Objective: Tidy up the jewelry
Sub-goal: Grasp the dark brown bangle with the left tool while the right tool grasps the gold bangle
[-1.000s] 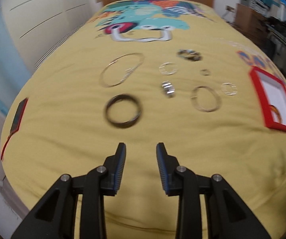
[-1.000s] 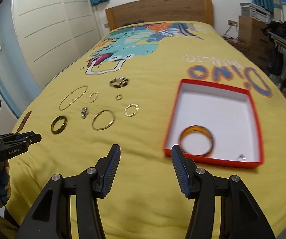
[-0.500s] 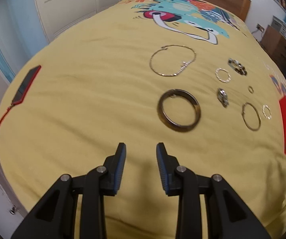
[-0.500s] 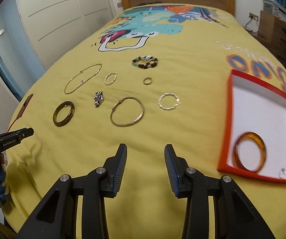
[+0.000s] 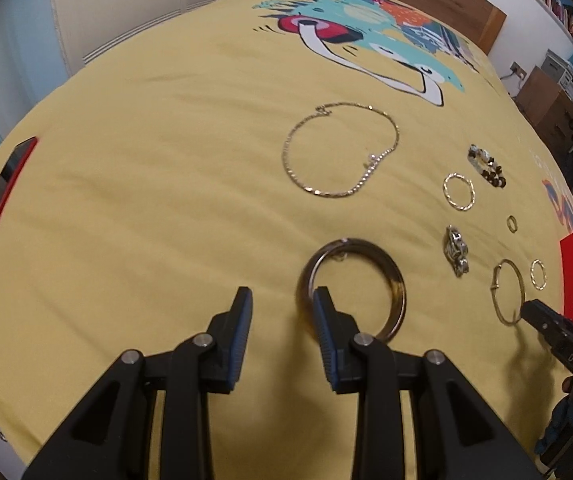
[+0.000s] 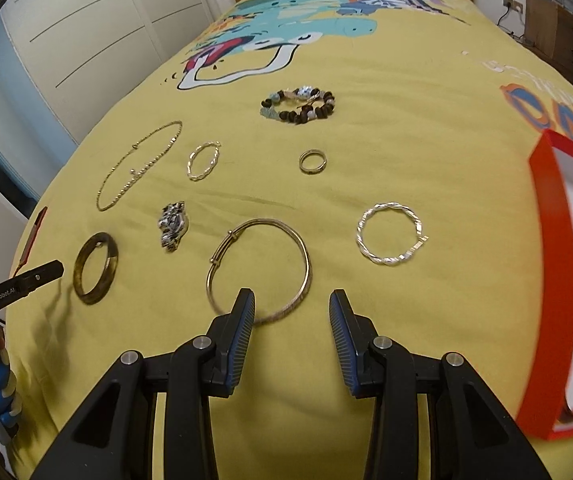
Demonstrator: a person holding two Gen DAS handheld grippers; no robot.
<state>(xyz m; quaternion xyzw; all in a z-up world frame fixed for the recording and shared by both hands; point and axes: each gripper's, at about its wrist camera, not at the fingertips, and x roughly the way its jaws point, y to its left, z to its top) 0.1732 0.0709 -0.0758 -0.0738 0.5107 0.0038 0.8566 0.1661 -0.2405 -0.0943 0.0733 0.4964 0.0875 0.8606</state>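
dark bangle (image 5: 352, 288): stiff, light, we pinch its rim near the bed's (image 5: 166, 160) front edge
left gripper (image 5: 282, 300): half-open, empty
right gripper (image 6: 292, 304): half-open, empty

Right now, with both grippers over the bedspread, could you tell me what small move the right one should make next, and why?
Probably ease the right gripper down so its open jaws straddle the near rim of the thin gold bangle. Nothing is between them yet, its jaws have just been closing, and the bangle lies flat directly ahead, with the red box waiting to the right.
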